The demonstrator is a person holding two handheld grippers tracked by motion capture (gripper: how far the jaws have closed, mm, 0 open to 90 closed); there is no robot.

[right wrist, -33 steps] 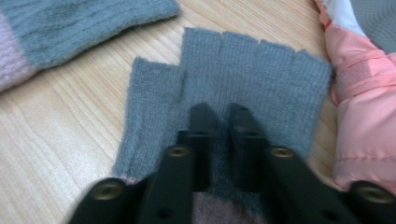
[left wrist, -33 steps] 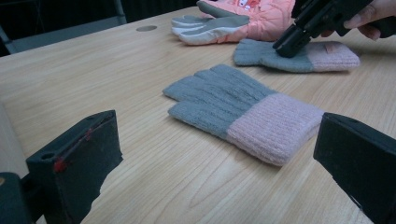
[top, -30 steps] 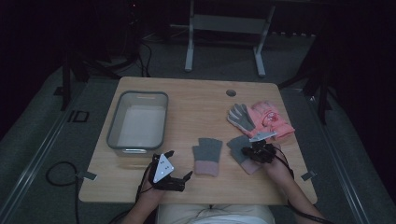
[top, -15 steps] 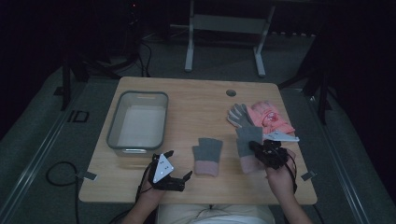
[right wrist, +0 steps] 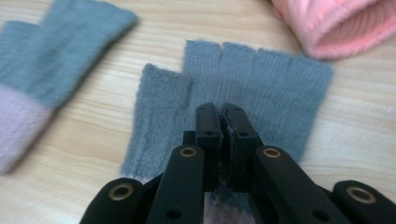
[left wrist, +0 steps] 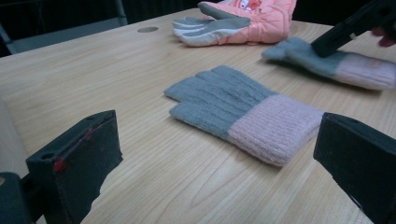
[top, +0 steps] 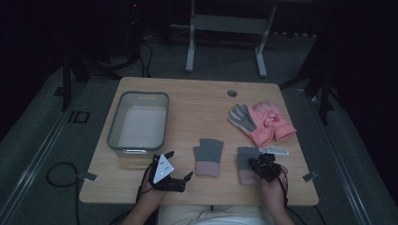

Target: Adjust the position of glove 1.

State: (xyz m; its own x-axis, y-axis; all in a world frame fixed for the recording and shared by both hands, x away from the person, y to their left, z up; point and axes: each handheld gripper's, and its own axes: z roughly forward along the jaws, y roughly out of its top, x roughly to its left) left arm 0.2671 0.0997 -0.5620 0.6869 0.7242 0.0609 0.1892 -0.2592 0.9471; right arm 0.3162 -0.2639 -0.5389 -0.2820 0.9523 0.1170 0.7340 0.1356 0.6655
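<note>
Low and right of centre in the high view, the right gripper [top: 261, 165] pinches the right grey glove [top: 246, 162], probably to move it, while the left gripper [top: 176, 165] waits agape beside the middle glove [top: 208, 156].

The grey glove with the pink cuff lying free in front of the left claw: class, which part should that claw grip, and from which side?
Grip the pink cuff of the grey glove from the person's side of the table. It lies flat, cuff toward the open left claw and fingers pointing away; the ribbed cuff looks like the thickest edge, so probably easiest to pinch.
</note>
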